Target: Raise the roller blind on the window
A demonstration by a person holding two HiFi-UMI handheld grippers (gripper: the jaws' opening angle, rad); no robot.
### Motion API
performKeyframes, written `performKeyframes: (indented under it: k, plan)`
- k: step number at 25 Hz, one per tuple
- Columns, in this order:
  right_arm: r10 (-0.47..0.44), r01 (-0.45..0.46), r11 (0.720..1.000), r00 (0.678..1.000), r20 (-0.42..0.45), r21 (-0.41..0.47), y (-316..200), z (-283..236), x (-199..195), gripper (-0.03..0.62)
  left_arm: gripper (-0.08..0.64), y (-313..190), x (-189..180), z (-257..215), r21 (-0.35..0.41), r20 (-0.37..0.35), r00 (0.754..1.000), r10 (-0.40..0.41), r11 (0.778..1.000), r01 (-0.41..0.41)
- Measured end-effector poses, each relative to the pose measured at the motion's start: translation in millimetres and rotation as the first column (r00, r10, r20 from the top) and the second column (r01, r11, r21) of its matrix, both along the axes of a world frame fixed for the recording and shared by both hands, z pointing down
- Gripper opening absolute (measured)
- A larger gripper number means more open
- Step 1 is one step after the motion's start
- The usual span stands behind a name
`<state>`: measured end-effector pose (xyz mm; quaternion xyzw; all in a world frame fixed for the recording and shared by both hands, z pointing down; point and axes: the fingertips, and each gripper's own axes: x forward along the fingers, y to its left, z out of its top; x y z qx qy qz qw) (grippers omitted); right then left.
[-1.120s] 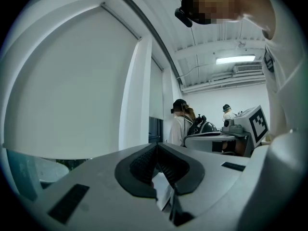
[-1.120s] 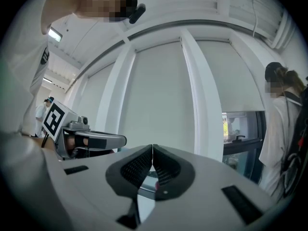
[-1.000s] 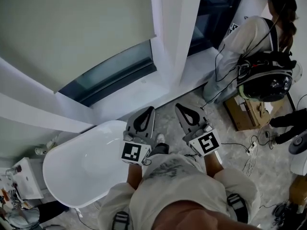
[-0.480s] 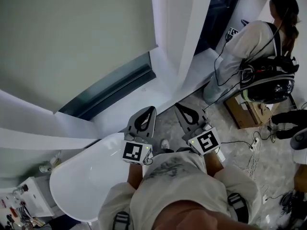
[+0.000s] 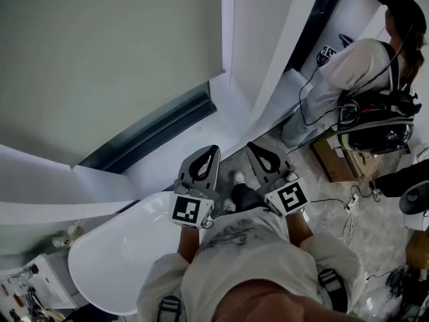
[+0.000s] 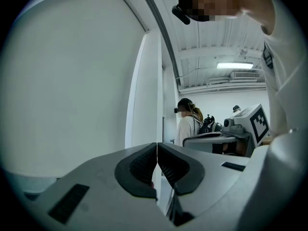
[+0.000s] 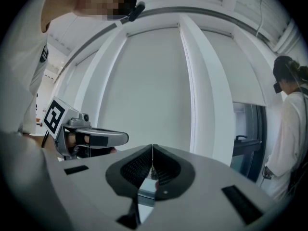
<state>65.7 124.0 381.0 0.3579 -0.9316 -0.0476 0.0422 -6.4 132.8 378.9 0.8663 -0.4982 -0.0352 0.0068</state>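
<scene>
bathroom corner, white window frame [image 5: 258, 39], mottled stone-look floor [image 5: 328, 203]. roller blind [image 5: 100, 59]: matte pale grey-green sheet filling the head view's upper left, top cut off, straight hem ending above a dark strip of window glass [image 5: 151, 129]. left gripper [image 5: 213, 150] and right gripper [image 5: 251, 146] sit side by side below the sill, apart from the blind, ribbed black pads pressed together on nothing. only print: square black-white markers on their cubes; sign [image 5: 326, 52] beside a second person [image 5: 348, 66] is unreadable. glossy white bathtub [image 5: 114, 260] is partly cut off.
</scene>
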Motion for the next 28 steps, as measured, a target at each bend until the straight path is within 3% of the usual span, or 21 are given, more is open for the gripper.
performKeyframes:
  k: [10,20,28]
  plan:
    - [-0.046,0.046,0.999,0.999,-0.009,-0.020,-75,5,-14,0.061,0.009,-73,-9,1,-0.011,0.007,1.000,-0.030,0.999,0.030]
    - [-0.123,0.124,0.992,0.992,0.034,-0.015,-149,-1,-10,0.061,0.009,-152,9,4,-0.026,0.006,0.998,-0.060,0.998,0.060]
    - [-0.167,0.167,0.986,0.985,0.051,-0.013,-180,0,0,0.061,0.011,-197,21,2,-0.022,0.002,0.997,-0.077,0.997,0.077]
